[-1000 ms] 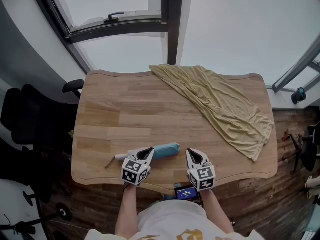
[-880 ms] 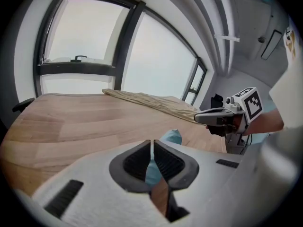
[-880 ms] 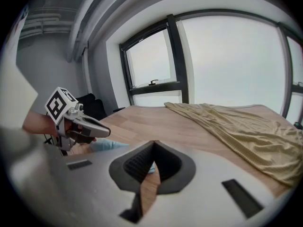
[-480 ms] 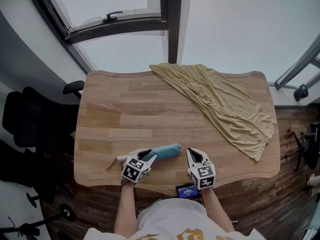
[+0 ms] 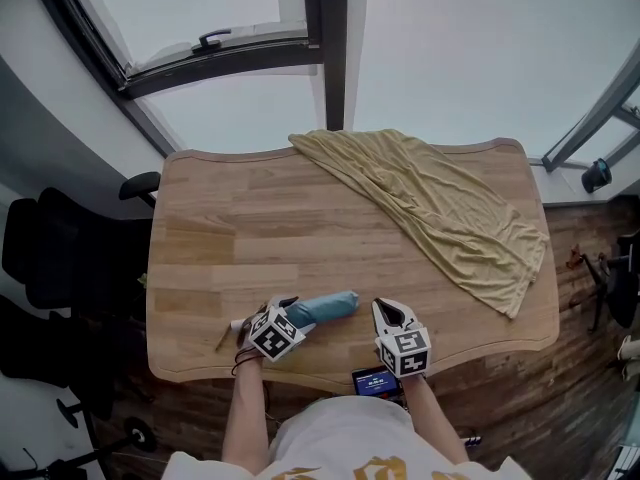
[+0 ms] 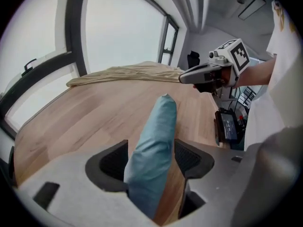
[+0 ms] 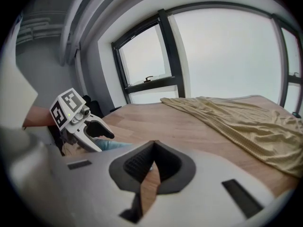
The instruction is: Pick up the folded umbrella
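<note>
I am straddling the folded umbrella (image 5: 328, 305) with my left gripper (image 5: 284, 309). Its jaws have just been opening and are standing apart around it. The umbrella is lying near the table's (image 5: 250, 218) near edge, left of centre. My right gripper (image 5: 391, 314) is hovering just right, jaws together.

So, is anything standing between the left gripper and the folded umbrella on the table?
Nothing visible does. The jaws of the left gripper have just been opening and stand apart on either side of the folded umbrella, which lies on the table between them. The yellow cloth lies far off.
</note>
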`<move>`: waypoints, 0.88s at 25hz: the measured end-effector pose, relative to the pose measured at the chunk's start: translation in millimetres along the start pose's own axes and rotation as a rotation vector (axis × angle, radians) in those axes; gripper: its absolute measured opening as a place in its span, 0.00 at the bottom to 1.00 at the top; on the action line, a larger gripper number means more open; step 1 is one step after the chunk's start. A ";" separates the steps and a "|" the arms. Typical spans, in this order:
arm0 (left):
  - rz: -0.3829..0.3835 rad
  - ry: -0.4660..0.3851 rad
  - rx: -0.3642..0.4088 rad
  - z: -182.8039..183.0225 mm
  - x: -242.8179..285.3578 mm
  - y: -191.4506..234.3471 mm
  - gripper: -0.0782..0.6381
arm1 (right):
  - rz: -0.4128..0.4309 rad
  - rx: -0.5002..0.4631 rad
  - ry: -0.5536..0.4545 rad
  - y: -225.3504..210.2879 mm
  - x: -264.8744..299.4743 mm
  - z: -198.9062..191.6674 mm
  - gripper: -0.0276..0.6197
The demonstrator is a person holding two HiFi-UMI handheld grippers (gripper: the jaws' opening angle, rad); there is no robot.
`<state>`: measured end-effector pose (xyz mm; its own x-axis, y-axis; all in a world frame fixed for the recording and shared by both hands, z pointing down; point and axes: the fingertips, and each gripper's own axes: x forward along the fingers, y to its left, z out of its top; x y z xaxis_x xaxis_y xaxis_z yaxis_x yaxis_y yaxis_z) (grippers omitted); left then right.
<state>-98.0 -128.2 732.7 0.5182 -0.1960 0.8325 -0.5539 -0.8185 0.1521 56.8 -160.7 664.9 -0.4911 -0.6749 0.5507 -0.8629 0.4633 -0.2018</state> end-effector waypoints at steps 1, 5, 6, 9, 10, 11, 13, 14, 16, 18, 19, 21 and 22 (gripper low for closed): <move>-0.009 0.019 0.022 -0.4 2.5 -0.4 0.54 | -0.003 0.002 0.000 -1.4 0.6 0.6 0.06; -0.089 0.079 0.079 -3.5 12.9 -11.8 0.56 | -0.009 0.012 0.000 -4.6 1.9 2.7 0.06; -0.103 0.090 0.087 -3.7 14.7 -13.2 0.57 | -0.010 0.014 0.001 -5.3 2.0 2.7 0.06; -0.119 0.131 0.128 -6.0 21.1 -12.1 0.57 | -0.012 0.021 0.002 -6.9 3.2 1.3 0.06; -0.120 0.143 0.139 -7.7 23.2 -11.3 0.57 | -0.010 0.025 0.000 -6.7 3.9 1.1 0.06; -0.120 0.152 0.147 -9.3 25.1 -10.4 0.57 | -0.008 0.028 -0.001 -6.4 4.5 0.8 0.06; -0.117 0.165 0.153 -11.4 28.2 -8.8 0.57 | -0.007 0.033 0.000 -7.0 5.0 -0.4 0.06; -0.114 0.172 0.157 -12.3 29.9 -7.9 0.57 | -0.009 0.035 0.003 -8.0 5.1 -1.1 0.06; -0.101 0.192 0.171 -15.3 34.1 -4.2 0.57 | -0.016 0.037 0.006 -10.6 5.3 -1.7 0.06; -0.089 0.212 0.184 -18.0 38.0 -1.2 0.57 | -0.021 0.038 0.005 -12.5 5.3 -1.2 0.06; -0.086 0.219 0.189 -18.7 39.4 -0.3 0.57 | -0.023 0.038 0.005 -13.2 5.3 -1.0 0.06; -0.082 0.224 0.196 -18.8 41.0 0.9 0.57 | -0.023 0.037 0.008 -14.0 5.9 -1.6 0.06; -0.081 0.225 0.198 -18.9 41.3 1.0 0.57 | -0.022 0.034 0.011 -14.3 6.5 -2.3 0.06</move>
<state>-89.5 -126.9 777.3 0.3857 -0.0197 0.9224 -0.3673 -0.9204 0.1340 66.2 -170.4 673.2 -0.4704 -0.6782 0.5647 -0.8773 0.4283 -0.2164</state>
